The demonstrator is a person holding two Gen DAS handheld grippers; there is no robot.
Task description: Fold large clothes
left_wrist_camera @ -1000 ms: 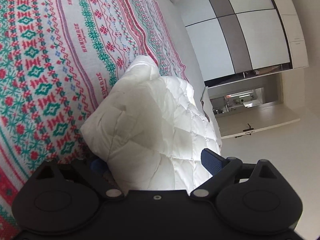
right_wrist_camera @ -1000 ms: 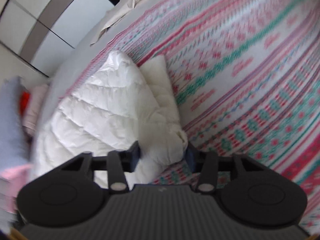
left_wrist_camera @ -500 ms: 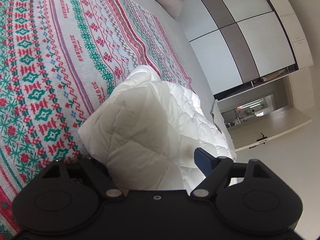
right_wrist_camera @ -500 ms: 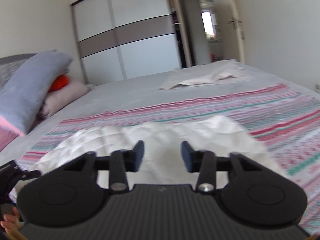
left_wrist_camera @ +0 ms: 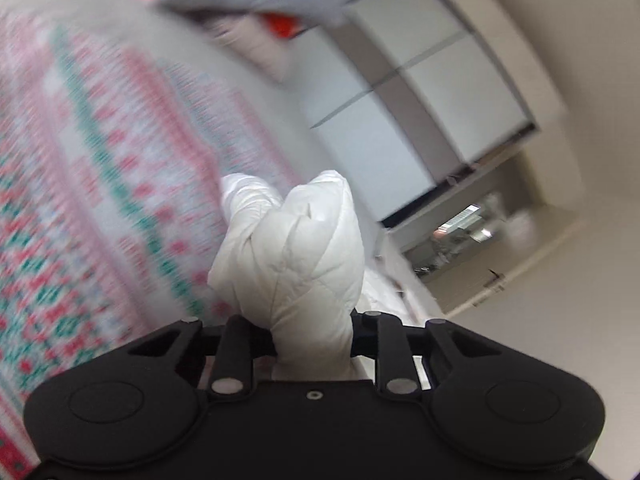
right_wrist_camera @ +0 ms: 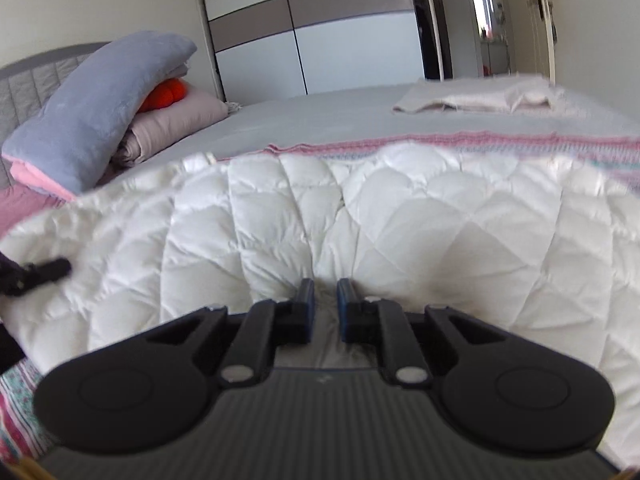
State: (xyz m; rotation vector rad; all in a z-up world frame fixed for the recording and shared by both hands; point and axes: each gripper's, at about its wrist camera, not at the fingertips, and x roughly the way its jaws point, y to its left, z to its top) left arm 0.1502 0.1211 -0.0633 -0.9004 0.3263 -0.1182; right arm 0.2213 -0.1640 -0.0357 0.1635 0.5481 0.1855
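A white quilted jacket point(right_wrist_camera: 360, 220) lies spread over the patterned bedspread point(right_wrist_camera: 520, 144). My right gripper point(right_wrist_camera: 325, 300) is shut on a fold of its near edge, jaws almost together with fabric between them. My left gripper point(left_wrist_camera: 312, 336) is shut on a bunched corner of the same white jacket point(left_wrist_camera: 296, 256), held up above the bedspread point(left_wrist_camera: 80, 184); its fingertips are hidden by the fabric. The tip of the left gripper point(right_wrist_camera: 36, 274) shows at the left edge of the right wrist view.
Grey and pink pillows point(right_wrist_camera: 100, 108) with an orange item point(right_wrist_camera: 168, 92) are stacked at the headboard. A folded pale cloth point(right_wrist_camera: 480, 98) lies at the far side of the bed. A white and grey wardrobe point(right_wrist_camera: 316, 28) and an open door point(right_wrist_camera: 540, 20) stand behind.
Both grippers have closed on the jacket. The left one has lifted and bunched its corner; the right one has dropped low onto the jacket's near edge.
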